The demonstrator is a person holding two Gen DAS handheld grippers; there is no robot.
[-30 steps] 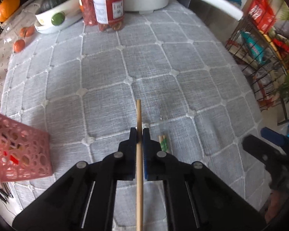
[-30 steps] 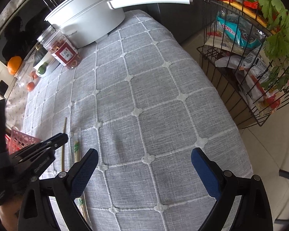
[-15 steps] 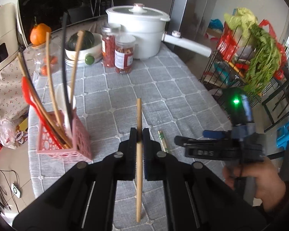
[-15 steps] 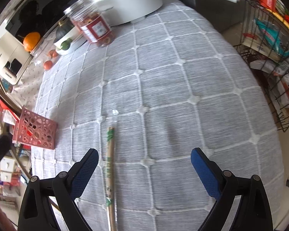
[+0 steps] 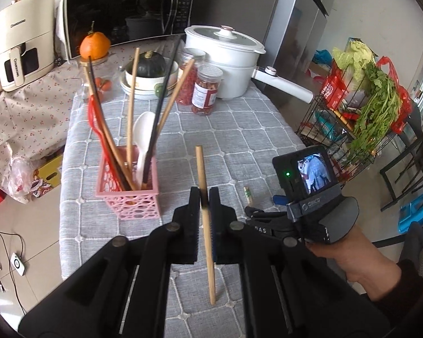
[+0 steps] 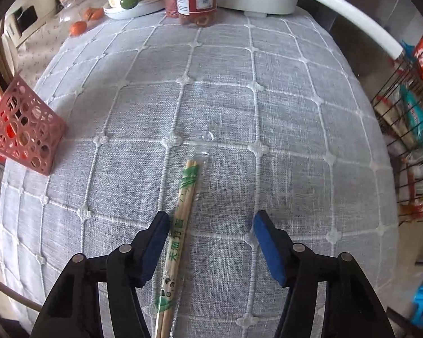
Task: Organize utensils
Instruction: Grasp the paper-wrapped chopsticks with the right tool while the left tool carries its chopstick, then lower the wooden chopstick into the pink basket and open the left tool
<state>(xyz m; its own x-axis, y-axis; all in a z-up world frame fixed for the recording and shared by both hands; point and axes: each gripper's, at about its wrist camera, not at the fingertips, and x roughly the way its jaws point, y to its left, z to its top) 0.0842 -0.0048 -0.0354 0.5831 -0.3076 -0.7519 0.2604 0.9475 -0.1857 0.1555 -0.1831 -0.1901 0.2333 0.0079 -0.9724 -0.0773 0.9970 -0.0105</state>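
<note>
Above the near part of the grey checked tablecloth (image 5: 239,146), a single bare wooden chopstick (image 5: 204,186) sits clamped between the fingers of the left gripper (image 5: 203,197), lifted clear of the cloth, its upper end poking past the fingertips and its lower end hanging free. Just to its left stands the pink perforated holder (image 5: 132,200), near the table's left edge and already bristling with chopsticks, a white spoon (image 5: 143,140) and a red utensil.

Lower down and to the right, a wrapped pair of disposable chopsticks (image 6: 180,236) lies flat on the cloth. The right gripper (image 6: 211,242) hovers over it with its jaws spread wide, gripping nothing; the pair lies close against the left finger, well off centre.

My worry with the held stick is the crowded holder: its tip could catch a leaning handle or the rim, and the light basket might tip toward the table edge. With the wrapped pair, closing from this offset could shove it sideways, and the slick sleeve may slip or let only one stick be pinched.

At the far edge stand the white electric pot (image 5: 225,56) and snack jars (image 5: 206,93), well apart from all this.
</note>
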